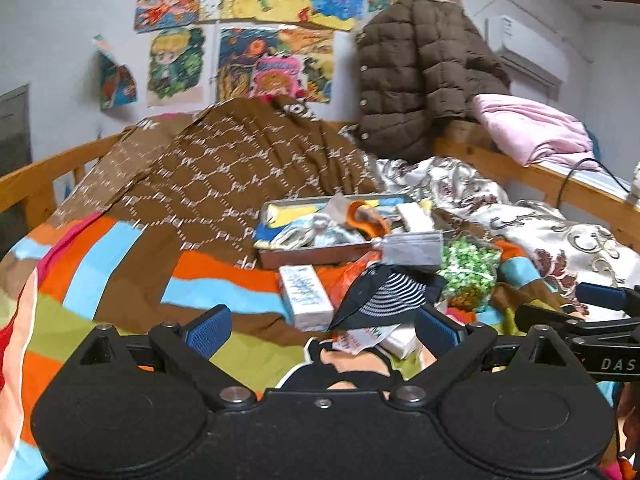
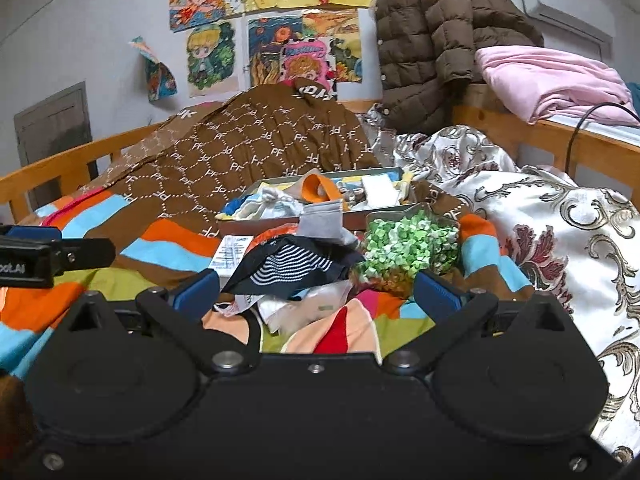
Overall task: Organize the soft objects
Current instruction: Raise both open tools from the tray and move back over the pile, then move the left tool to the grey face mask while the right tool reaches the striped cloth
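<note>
Both the left gripper (image 1: 322,330) and right gripper (image 2: 316,292) hover wide and empty before the navy white-striped sock (image 2: 288,268), apparently choosing it for grasping next

One tray (image 2: 280,222), one striped sock (image 2: 288,268), one grey sock (image 2: 320,222), one green-bead bag (image 2: 408,244), two tools (image 1: 320,328)

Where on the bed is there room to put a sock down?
Free: the striped bedspread left of the white box, below the brown blanket. Crowded: around the striped sock, green bag and metal tray.
</note>
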{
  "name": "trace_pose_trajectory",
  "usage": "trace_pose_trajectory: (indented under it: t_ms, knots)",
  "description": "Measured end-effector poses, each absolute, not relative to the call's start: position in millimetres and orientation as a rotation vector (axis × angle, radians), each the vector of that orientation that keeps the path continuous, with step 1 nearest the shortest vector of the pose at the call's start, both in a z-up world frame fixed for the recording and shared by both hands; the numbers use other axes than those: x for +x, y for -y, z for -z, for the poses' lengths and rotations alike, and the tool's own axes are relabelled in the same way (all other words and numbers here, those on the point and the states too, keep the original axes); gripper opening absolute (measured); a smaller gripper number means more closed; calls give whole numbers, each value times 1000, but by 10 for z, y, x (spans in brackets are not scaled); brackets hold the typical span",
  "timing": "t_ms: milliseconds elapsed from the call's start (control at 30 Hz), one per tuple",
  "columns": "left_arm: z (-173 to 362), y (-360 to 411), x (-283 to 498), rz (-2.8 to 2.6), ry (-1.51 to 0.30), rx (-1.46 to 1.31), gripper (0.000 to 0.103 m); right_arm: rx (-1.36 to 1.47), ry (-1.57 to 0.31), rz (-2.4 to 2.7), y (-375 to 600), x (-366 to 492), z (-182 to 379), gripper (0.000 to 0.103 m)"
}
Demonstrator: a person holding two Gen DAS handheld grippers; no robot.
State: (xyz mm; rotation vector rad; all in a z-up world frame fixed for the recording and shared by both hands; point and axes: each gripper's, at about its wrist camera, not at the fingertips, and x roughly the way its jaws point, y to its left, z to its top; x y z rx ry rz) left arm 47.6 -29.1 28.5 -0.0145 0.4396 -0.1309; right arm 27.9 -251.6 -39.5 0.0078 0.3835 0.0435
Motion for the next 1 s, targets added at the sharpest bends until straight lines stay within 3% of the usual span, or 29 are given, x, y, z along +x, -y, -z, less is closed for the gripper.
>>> trace_pose_trajectory:
  t_ms: [667,1000]
  knots:
    - [24,156,325,41,-566,32,99,23,-468,9,2523,430,519,102]
    - [-255,351,539,98,-456,280,100,12,-472,27,2551,577,616,102]
